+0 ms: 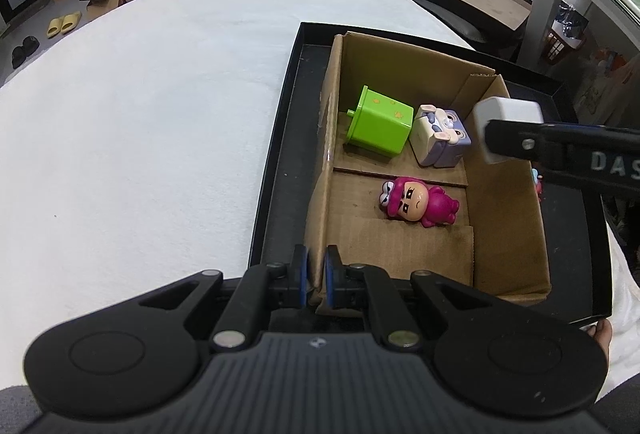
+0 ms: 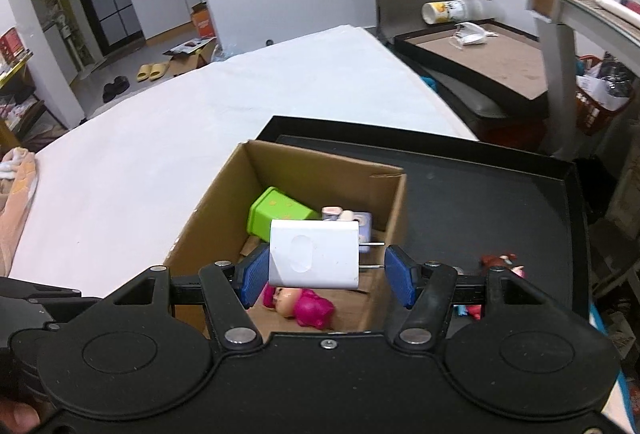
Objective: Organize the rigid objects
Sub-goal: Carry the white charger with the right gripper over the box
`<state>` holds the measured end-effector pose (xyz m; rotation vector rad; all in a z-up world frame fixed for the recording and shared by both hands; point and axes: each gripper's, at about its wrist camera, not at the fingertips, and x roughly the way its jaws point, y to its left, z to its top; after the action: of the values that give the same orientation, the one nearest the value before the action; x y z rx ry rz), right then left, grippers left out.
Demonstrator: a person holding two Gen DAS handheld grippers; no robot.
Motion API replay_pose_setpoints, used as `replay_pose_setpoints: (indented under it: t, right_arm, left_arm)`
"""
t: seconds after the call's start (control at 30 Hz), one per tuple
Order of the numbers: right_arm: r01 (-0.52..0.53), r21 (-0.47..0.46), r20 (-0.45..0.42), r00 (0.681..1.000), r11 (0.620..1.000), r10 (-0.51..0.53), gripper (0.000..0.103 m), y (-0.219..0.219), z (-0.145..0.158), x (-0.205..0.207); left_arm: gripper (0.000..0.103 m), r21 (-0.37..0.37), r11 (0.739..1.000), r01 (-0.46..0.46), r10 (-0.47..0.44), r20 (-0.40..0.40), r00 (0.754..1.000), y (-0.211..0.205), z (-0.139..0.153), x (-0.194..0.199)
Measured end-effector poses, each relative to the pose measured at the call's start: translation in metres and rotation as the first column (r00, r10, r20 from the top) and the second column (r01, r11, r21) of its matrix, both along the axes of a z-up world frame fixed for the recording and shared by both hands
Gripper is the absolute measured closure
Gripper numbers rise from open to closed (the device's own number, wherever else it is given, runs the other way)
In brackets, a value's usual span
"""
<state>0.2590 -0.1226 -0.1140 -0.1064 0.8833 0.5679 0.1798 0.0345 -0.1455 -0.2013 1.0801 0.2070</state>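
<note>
1. white-covered desk in a cluttered room; a black tray sits on it with a cardboard box inside.
2. left gripper is fully closed, pinching the box's near wall, likely steadying it.
3. right gripper carries a white usb charger plug: one blue pad is on the charger body, the other meets the tips of its two prongs, jaws partly spread, so the grip runs along the charger's long axis, prongs pointing right in the right wrist view.
4. charger hangs in the air above the box opening, over its far-right part as the left wrist view shows it; not touching anything below.
5. already in the box: green cube toy, purple-white toy cube just beside it, pink figurine lying nearer.
6. more small figurines lie on the tray outside the box, right of it.
7. key relation: open box floor lies straight below and slightly ahead of the charger; likely next is lower and release.
</note>
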Motion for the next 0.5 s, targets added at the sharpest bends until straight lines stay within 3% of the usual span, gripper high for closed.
replay_pose_setpoints:
  t: [0.5]
  right_arm:
    - [-0.065,0.017,-0.082,0.994,0.998,0.067,0.042,0.035,-0.026,0.003]
  left_arm:
    - [0.095,-0.026,1.0,-0.002,0.002,0.01,1.0,0.005,-0.001,-0.002]
